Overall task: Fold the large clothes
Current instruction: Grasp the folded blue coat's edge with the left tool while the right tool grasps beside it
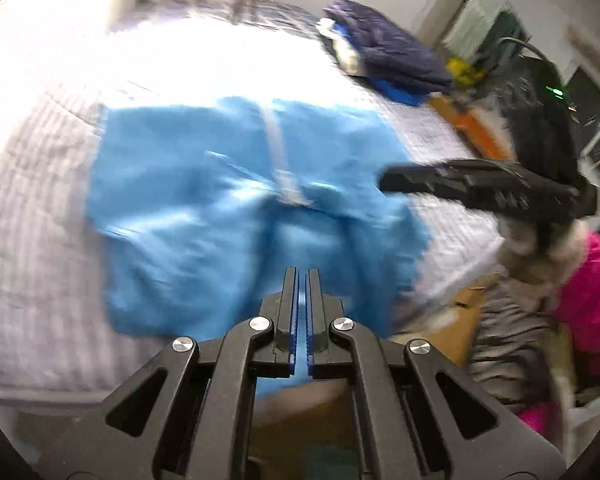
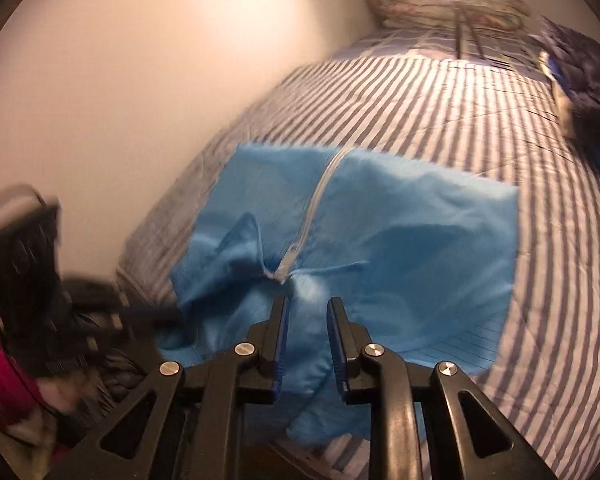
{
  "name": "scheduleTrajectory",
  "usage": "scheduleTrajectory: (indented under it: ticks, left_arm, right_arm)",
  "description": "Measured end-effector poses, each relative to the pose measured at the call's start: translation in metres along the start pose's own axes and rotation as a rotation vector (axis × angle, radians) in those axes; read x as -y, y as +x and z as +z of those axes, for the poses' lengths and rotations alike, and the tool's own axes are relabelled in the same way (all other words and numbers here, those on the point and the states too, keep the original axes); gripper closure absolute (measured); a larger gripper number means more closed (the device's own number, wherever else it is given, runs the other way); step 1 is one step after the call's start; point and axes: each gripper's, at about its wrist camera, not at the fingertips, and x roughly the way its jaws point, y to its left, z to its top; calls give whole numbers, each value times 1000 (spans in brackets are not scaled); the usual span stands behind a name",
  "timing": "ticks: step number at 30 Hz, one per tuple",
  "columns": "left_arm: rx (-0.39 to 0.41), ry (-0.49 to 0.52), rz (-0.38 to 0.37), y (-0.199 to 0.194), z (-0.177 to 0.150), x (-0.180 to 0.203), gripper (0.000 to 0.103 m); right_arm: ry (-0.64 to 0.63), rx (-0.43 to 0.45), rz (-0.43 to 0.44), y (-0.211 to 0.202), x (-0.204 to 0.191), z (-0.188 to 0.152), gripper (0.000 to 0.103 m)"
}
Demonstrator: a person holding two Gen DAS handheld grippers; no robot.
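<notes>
Blue garment [image 2: 400, 240], with a pale zipper strip [image 2: 312, 204] running down its middle, lies spread on the striped bed [image 2: 440, 112], its near edge bunched and hanging over the bed's side. Left gripper [image 1: 302, 276] hovers over the near edge with its jaws nearly touching and nothing between them. Right gripper [image 2: 307, 304] has its jaws parted, with a bulge of blue fabric rising between them; whether they pinch it I cannot tell. A dark navy jacket [image 1: 388, 52] sits farther back on the bed.
</notes>
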Motion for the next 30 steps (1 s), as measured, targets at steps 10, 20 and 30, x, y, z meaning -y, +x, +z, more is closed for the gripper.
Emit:
scheduleTrajectory:
  ticks: [10,20,30]
  left_arm:
    - [-170,13,117,46,-12,-42,103]
    - [-1,-249,107,-8,32,-121,40]
    - [-107,-408,44,25,26,-164,92]
  right_arm:
    - [-12,-121,-70,28,5,-12,78]
    - [353,34,-44,-62,111,-37,57]
    - [521,27,147,-40,134,-48,99]
